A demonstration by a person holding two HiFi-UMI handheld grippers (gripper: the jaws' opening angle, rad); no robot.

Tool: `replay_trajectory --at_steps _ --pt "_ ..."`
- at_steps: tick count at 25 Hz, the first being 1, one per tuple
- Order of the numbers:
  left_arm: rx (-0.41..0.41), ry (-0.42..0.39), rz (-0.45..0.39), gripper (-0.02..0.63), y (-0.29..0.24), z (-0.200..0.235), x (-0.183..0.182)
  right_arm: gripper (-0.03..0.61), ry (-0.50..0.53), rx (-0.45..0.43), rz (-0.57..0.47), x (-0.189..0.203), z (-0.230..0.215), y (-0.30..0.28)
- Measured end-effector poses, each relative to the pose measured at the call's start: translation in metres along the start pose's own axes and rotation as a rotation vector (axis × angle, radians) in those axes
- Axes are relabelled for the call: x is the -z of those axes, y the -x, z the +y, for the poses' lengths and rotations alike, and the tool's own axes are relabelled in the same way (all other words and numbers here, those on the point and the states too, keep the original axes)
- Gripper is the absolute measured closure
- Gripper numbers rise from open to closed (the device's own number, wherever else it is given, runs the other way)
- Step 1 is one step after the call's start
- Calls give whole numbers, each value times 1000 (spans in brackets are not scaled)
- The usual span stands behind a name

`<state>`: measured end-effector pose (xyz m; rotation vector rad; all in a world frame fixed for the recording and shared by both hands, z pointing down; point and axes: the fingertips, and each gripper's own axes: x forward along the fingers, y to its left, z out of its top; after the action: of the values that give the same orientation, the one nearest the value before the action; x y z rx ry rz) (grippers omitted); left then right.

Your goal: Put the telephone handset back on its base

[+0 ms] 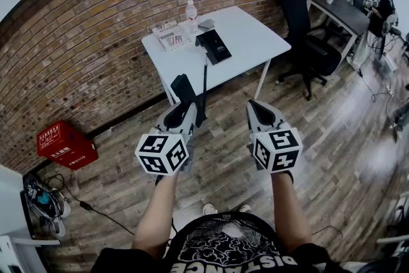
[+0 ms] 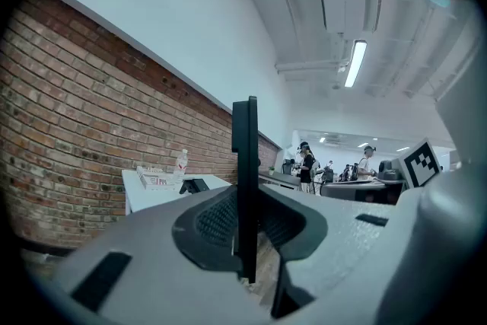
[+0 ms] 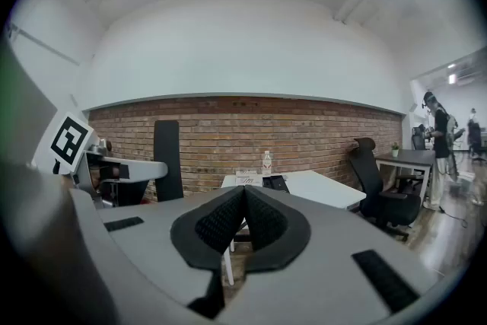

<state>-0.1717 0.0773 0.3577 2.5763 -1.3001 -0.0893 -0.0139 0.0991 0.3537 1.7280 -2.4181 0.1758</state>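
Currently handset (image 2: 244, 164) gripped in left claw (image 1: 183, 110); base (image 1: 214, 46) well apart.

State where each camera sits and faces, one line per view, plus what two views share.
Head view: on the person's head, looking steeply down at floor and white table; shows forearms, left gripper, right gripper.
Left gripper view: on the left gripper, looking along its jaws, shut on the black handset, toward the brick wall.
Right gripper view: on the right gripper, looking along shut, empty jaws toward the table.
Shared: both gripper views show the phone base.
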Motion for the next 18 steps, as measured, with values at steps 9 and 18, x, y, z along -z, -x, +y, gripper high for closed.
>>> replay_trajectory --at_steps 9,18 --pt "29 -2 22 535 -12 7 9 577 -22 19 9 9 -3 -8" --pt "23 -6 44 535 -49 10 16 577 -44 12 4 14 -35 -30"
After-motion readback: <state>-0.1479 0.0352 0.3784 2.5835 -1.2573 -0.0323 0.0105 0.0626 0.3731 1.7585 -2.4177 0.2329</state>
